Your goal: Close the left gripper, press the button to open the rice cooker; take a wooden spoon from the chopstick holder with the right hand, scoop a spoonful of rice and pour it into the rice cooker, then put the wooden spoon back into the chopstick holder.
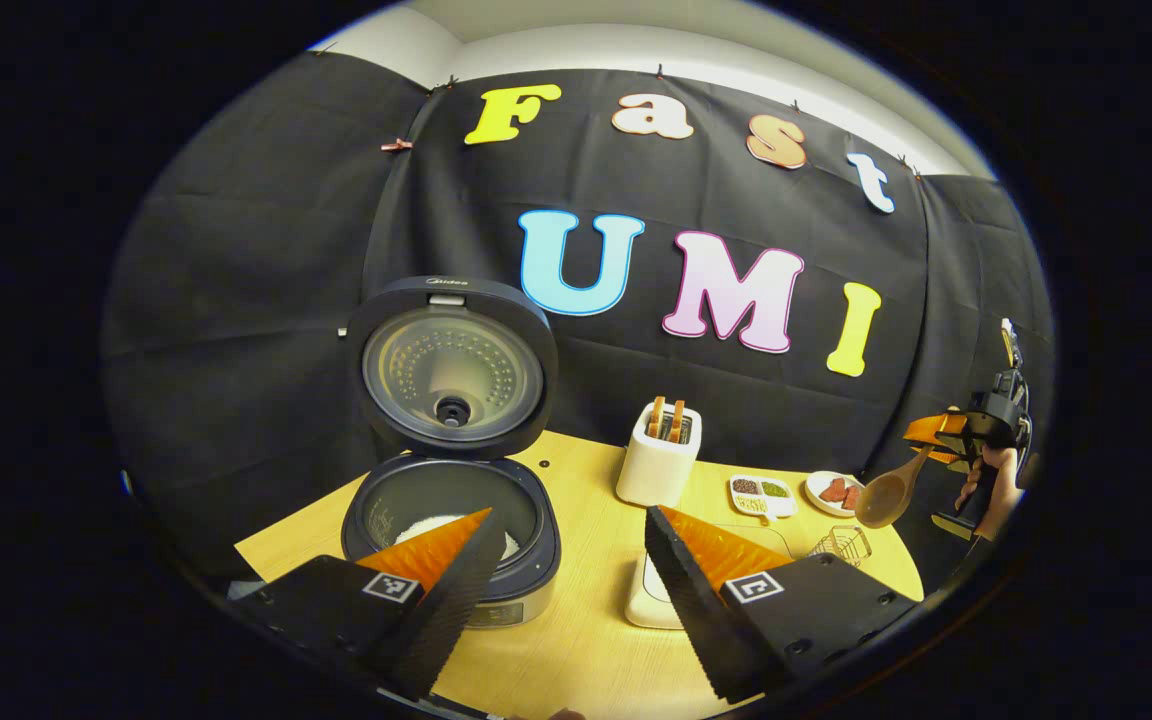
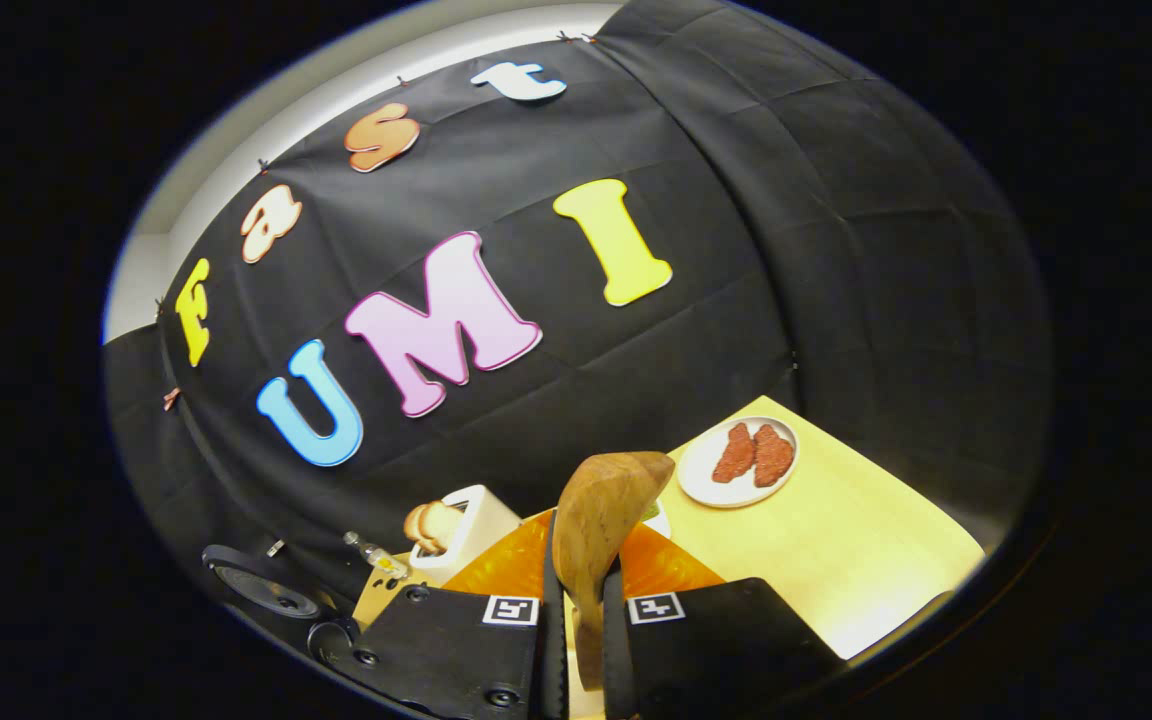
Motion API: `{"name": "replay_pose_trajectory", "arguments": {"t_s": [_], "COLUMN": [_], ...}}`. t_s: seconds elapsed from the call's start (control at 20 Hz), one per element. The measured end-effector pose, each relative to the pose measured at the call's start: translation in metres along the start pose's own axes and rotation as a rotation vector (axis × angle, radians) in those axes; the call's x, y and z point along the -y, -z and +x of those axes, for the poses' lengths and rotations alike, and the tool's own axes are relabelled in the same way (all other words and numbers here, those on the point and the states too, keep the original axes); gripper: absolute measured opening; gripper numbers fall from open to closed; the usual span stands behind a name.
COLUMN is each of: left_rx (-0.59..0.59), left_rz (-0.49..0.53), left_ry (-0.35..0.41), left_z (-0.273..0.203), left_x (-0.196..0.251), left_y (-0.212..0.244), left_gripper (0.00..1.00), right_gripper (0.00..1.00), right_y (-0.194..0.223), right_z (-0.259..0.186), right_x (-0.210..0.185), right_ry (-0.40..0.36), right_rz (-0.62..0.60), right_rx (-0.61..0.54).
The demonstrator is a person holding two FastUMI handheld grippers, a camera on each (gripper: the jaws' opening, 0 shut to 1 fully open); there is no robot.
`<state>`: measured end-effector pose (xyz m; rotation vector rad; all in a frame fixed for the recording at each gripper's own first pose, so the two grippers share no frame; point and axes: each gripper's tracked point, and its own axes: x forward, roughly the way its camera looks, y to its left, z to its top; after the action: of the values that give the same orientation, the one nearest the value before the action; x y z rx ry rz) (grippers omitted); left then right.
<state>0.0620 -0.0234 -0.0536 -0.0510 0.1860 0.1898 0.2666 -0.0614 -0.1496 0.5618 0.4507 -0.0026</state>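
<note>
Wooden spoon (image 2: 601, 520), stiff and light, clamped by its handle in right gripper (image 2: 576, 640), well right of rice cooker (image 1: 451, 520); left gripper (image 1: 566, 570) spread wide.

You see a dark grey rice cooker (image 1: 451, 520) with white rice (image 1: 436, 525) inside and a silvery, dotted inner lid; the wooden spoon (image 2: 601, 525) is warm brown; the counter (image 1: 586, 640) is pale yellow wood; the toaster (image 1: 658, 465) is cream; a white plate (image 2: 708, 482) carries red-brown pieces.
</note>
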Motion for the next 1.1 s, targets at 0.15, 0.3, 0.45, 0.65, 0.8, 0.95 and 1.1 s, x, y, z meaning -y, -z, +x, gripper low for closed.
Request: {"name": "replay_pose_trajectory", "arguments": {"t_s": [0.15, 0.3, 0.45, 0.65, 0.8, 0.95, 1.1], "left_rx": [-0.012, -0.030, -0.046, -0.046, -0.038, -0.008, 0.024], "left_rz": [0.012, -0.009, -0.030, -0.032, -0.092, -0.103, -0.090], "left_ry": [-0.045, -0.128, -0.174, -0.211, -0.220, -0.253, -0.275], "left_z": [-0.004, -0.011, -0.021, -0.027, -0.027, -0.028, -0.028], "left_x": [0.005, 0.002, 0.006, 0.005, 0.004, -0.006, -0.022], "left_y": [0.003, 0.010, 0.017, 0.017, 0.009, 0.000, -0.016], "left_gripper": [0.95, 0.95, 0.95, 0.95, 0.95, 0.95, 0.95], "right_gripper": [0.18, 0.18, 0.18, 0.18, 0.18, 0.18, 0.19], "right_y": [0.008, 0.024, 0.044, 0.061, 0.080, 0.093, 0.102], "right_z": [0.014, 0.033, 0.046, 0.063, 0.073, 0.079, 0.080], "right_x": [0.027, 0.048, 0.063, 0.077, 0.083, 0.086, 0.089], "right_ry": [0.032, 0.060, 0.071, 0.084, 0.100, 0.111, 0.127], "right_rz": [0.024, 0.002, -0.006, -0.032, -0.019, -0.015, -0.029], "right_rx": [-0.027, -0.053, -0.093, -0.100, -0.140, -0.160, -0.163]}}
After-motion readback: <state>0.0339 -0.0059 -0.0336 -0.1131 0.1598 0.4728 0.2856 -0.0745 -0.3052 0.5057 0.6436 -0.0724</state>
